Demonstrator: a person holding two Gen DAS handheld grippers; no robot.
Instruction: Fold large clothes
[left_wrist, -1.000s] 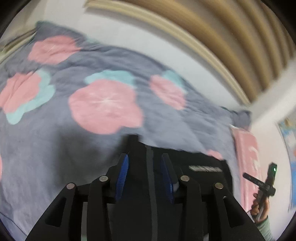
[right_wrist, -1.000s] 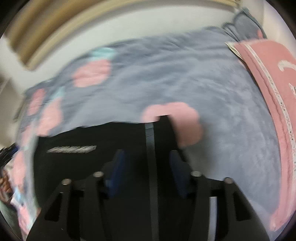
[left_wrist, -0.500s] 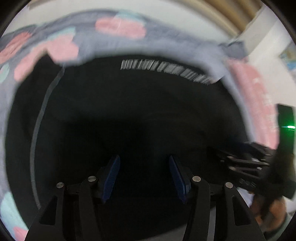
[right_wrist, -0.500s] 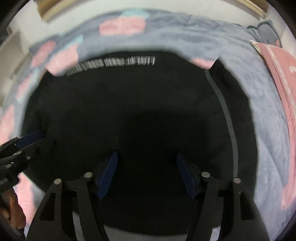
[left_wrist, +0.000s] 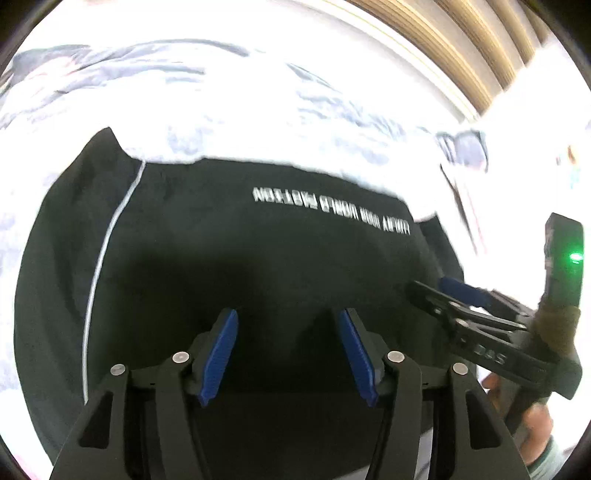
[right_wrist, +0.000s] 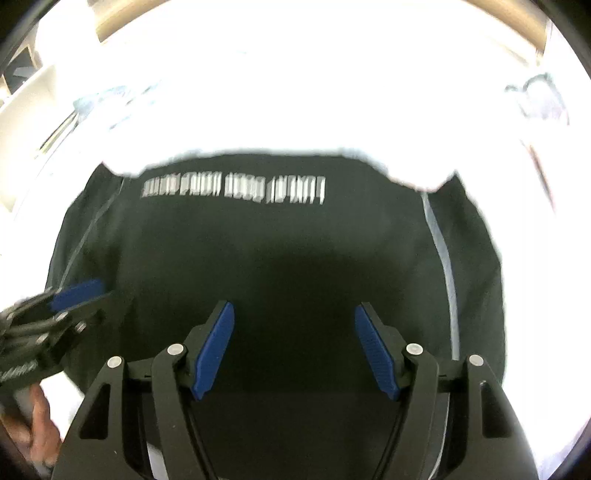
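Note:
A large black garment (left_wrist: 258, 258) with white lettering and a thin white side stripe lies spread flat on the bed; it also shows in the right wrist view (right_wrist: 288, 251). My left gripper (left_wrist: 288, 354) is open and empty above its near part. My right gripper (right_wrist: 293, 350) is open and empty above the same garment. The right gripper shows in the left wrist view (left_wrist: 465, 306) at the garment's right edge. The left gripper shows in the right wrist view (right_wrist: 62, 306) at the garment's left edge.
The garment lies on a flowered blanket (left_wrist: 221, 110), washed out to white by overexposure. A striped wooden headboard or wall (left_wrist: 461, 44) runs behind the bed. A pale cloth (left_wrist: 461, 147) lies at the far right.
Both grippers let go of the black garment a second ago and stand open. The garment was laid out flat. The grippers have drawn back slightly and the picture has become overexposed.

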